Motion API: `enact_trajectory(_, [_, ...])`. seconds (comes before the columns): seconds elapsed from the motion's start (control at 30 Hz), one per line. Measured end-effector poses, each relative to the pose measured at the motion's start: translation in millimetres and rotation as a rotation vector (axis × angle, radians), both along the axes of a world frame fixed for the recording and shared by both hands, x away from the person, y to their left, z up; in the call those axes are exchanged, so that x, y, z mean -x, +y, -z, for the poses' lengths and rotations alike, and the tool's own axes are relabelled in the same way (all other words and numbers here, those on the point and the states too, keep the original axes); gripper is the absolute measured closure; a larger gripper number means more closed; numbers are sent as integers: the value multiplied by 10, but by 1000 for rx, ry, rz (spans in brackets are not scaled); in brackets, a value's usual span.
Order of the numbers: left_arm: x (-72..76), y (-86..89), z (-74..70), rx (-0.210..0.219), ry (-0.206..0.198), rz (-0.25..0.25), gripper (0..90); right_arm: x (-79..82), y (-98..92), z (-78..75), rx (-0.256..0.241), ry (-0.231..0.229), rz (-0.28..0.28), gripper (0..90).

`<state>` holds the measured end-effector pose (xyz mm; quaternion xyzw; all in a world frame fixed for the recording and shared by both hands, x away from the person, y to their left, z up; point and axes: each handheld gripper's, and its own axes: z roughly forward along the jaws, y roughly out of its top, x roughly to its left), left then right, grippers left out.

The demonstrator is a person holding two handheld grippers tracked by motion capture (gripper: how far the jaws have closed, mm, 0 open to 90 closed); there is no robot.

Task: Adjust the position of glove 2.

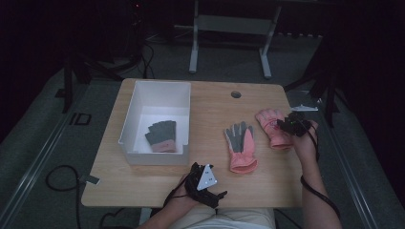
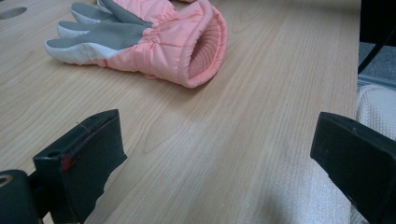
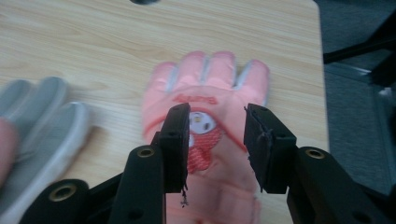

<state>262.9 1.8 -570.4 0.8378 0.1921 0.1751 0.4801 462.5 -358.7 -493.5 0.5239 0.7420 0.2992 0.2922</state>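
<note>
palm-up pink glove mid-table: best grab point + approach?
Take the palm-up glove by its ribbed cuff, which faces the person's edge of the table. The cuff stands puffed and open, giving two jaws a raised lip to pinch, while the fingers lie flat. The left gripper, jaws wide apart, looks straight at that opening, so coming in low from the near side probably suits best.

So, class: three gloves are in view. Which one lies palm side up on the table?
The middle pink glove, whose grey palm faces up. The pink glove under the right claw shows its printed back, and the dark glove lies in the white bin.
</note>
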Motion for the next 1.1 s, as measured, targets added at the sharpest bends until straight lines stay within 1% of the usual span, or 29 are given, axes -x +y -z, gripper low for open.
enact_trajectory(0.07, [4,0,1,-2,-1,1,24,-39,-11,32,-7,13,0,596])
enact_trajectory(0.1, [4,0,0,-3,0,1,25,-55,-10,50,0,19,3,596])
enact_trajectory(0.17, [5,0,-3,-1,-1,2,24,-85,-13,91,-14,33,-1,591])
enact_trajectory(0.3, [3,-1,1,-2,1,4,24,-142,0,168,-13,61,4,593])
enact_trajectory(0.37, [7,-3,-2,-2,-2,4,25,-175,23,230,7,84,-1,614])
enact_trajectory(0.43, [9,-3,-2,-4,-1,5,25,-197,55,293,41,96,-4,637])
enact_trajectory(0.47, [10,-2,-1,-3,-1,5,25,-202,68,315,41,102,-6,651])
enact_trajectory(0.53, [11,-3,-3,-1,0,6,25,-206,99,347,63,107,-11,699])
enact_trajectory(0.57, [13,-4,-3,0,-1,6,25,-209,108,351,57,116,-6,727])
enact_trajectory(0.67, [18,-8,-2,-4,0,9,25,-234,113,328,52,139,5,806])
enact_trajectory(0.73, [17,-5,-6,-3,-3,9,25,-242,119,304,50,147,12,839])
enact_trajectory(0.87, [9,4,-8,5,-2,3,25,-197,123,203,23,128,34,870])
enact_trajectory(0.93, [6,8,-12,10,-1,3,25,-147,126,144,8,122,30,872])
enact_trajectory(0.97, [6,8,-10,10,-2,2,25,-115,131,114,8,109,34,874])
enact_trajectory(1.03, [7,7,-9,10,-1,2,25,-36,152,46,17,95,20,874])
enact_trajectory(1.1, [9,8,-16,8,-4,1,25,60,167,-34,8,80,10,876])
